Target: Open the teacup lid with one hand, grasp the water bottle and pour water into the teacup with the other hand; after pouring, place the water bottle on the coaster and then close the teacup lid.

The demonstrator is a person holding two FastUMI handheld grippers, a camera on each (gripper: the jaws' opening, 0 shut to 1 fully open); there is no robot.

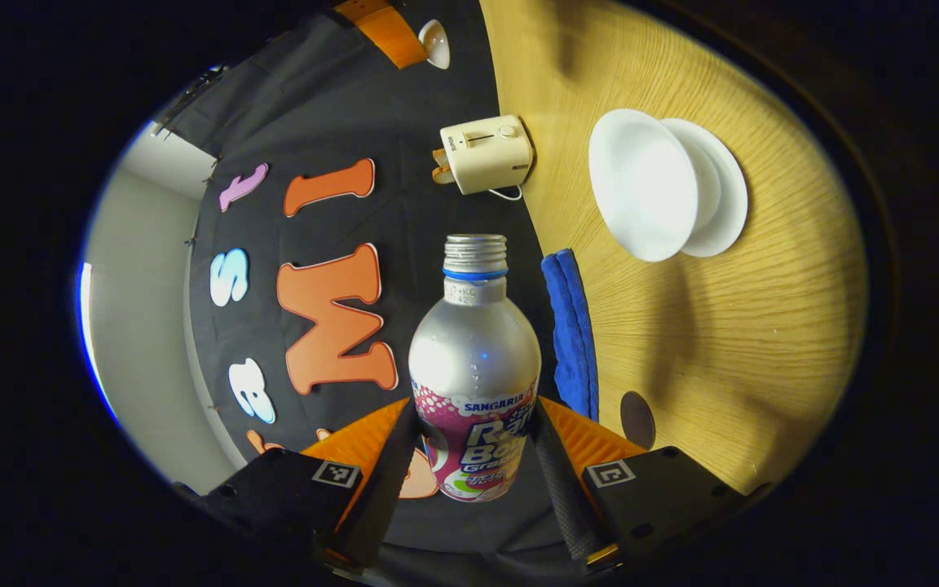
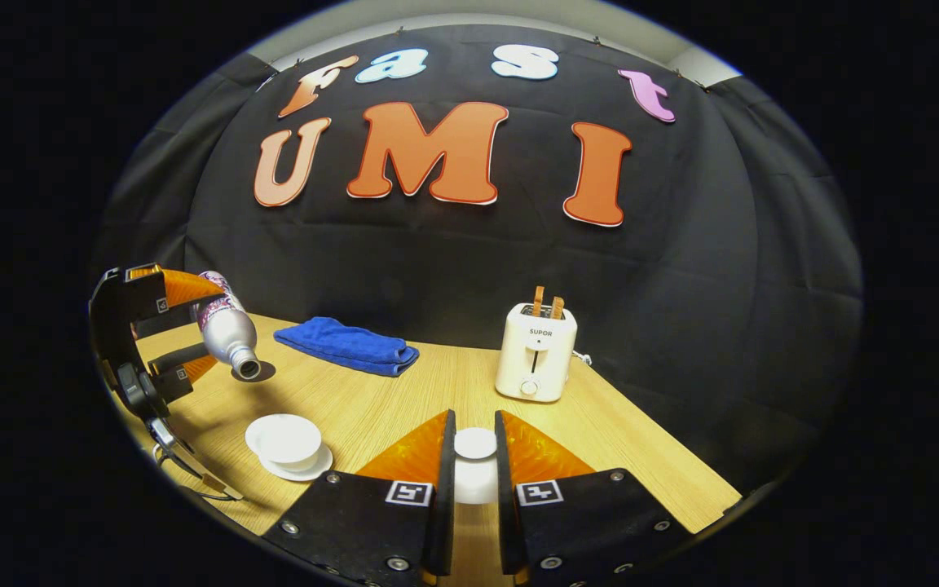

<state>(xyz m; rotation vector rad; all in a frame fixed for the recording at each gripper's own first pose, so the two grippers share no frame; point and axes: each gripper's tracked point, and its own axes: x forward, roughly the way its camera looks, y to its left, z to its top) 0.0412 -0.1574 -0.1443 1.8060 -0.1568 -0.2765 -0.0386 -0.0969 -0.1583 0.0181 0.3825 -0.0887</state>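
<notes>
While the left gripper (image 1: 473, 440) clamps the tilted water bottle (image 1: 474, 383) and the right gripper (image 2: 475, 465) pinches the lid (image 2: 475, 444), swing the bottle's mouth over the open teacup (image 2: 284, 440), at eight o'clock in the right gripper view, before tipping further.

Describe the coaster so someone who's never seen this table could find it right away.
Start at the wooden table and find the folded blue towel near the black back wall. The coaster lies flat just beside the towel's end. It is a small dark round disc, unlike the white teacup on its saucer nearby.
</notes>
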